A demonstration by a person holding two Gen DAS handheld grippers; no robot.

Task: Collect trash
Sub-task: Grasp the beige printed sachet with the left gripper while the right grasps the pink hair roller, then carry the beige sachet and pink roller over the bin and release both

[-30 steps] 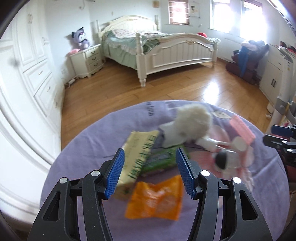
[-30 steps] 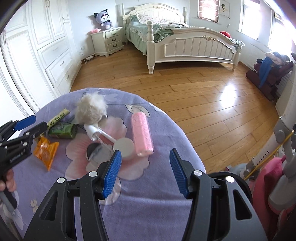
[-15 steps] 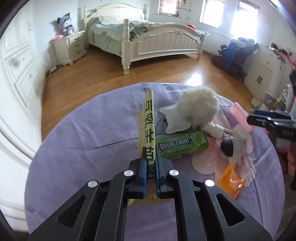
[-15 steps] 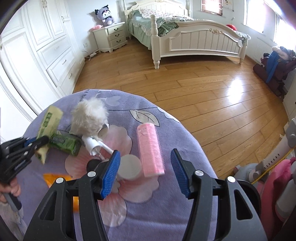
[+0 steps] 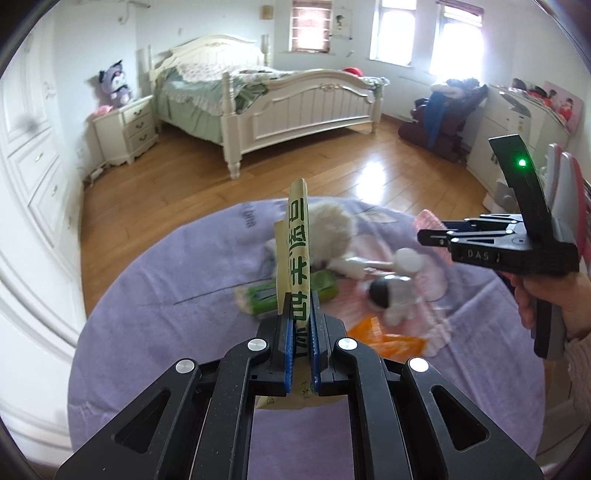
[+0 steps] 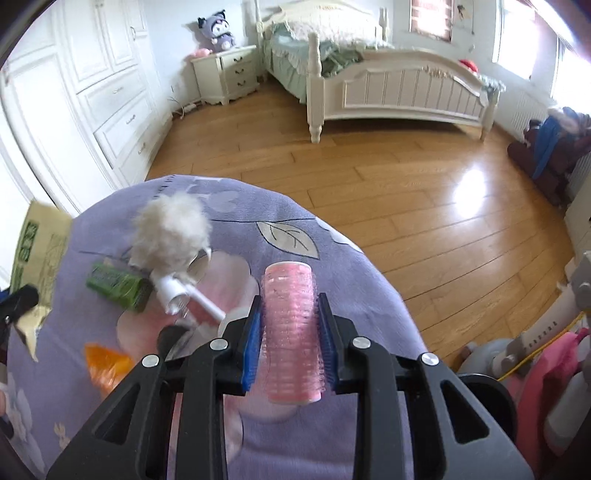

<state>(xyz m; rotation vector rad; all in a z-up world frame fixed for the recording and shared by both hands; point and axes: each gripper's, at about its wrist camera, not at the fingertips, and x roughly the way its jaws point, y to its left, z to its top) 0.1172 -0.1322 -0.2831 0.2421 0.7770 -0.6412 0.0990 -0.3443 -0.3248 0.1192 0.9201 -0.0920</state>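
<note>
Yellow wrapper (image 5: 295, 258) with green lettering stands upright above the purple tablecloth (image 5: 166, 295), pinched tight in the left gripper (image 5: 300, 332), jaws nearly closed on it. Pink hair roller (image 6: 290, 332) sits clamped lengthwise in the right gripper (image 6: 290, 339). On the cloth: green gum pack (image 6: 118, 284), orange wrapper (image 6: 107, 365), fluffy white puff (image 6: 171, 232)

Bright bedroom, wooden floor (image 5: 177, 184), white bed (image 5: 280, 99), nightstand (image 5: 125, 129), white wardrobe (image 6: 107, 92), sunlit windows (image 5: 447, 33)
</note>
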